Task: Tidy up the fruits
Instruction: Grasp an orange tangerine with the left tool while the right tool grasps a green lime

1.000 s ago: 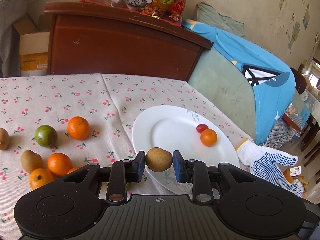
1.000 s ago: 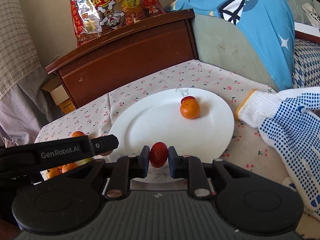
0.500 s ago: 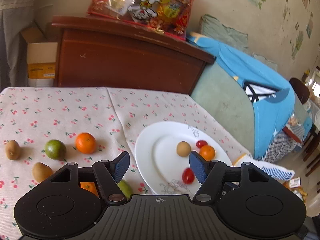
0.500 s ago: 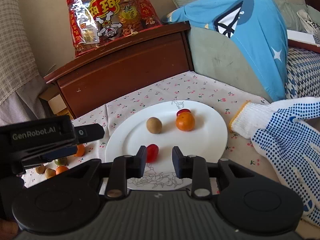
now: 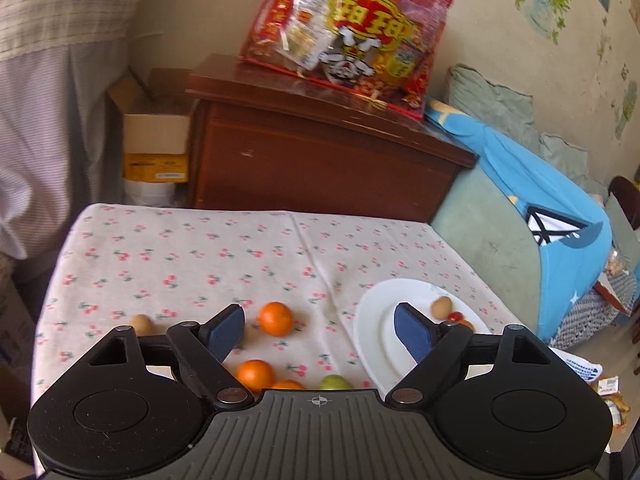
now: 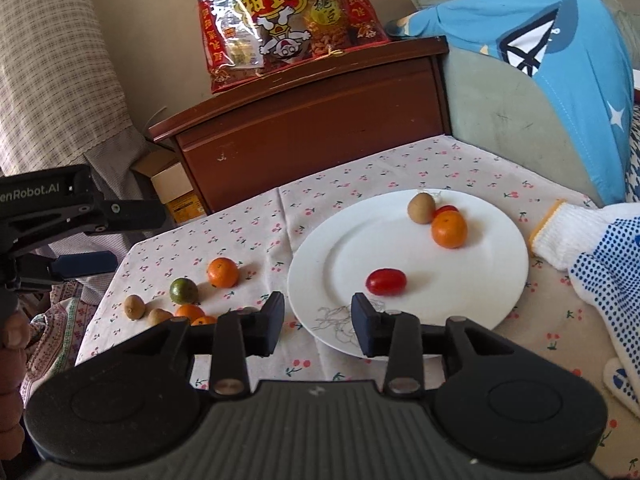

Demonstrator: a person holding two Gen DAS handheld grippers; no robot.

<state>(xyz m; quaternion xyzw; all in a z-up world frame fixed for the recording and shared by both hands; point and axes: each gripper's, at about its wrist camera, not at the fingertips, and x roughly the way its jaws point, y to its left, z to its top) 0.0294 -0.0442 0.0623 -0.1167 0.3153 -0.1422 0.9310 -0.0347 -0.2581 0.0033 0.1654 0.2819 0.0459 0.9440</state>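
Cherry-print tablecloth (image 6: 384, 168) under your released right gripper (image 6: 318, 326); oblong red tomato (image 6: 386, 281) lies just beyond its fingertips, plated.

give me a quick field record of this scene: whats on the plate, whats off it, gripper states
surface: table with cherry-print cloth
plate: white plate, right side of table
on plate: kiwi, orange, cherry tomato behind it, grape tomato lying apart nearer the front rim
off plate: loose orange, green citrus, two brown kiwis, more oranges partly hidden
left gripper: open, just been opening, nothing between the jaws
right gripper: open, just been opening, empty
beside plate: dotted work glove
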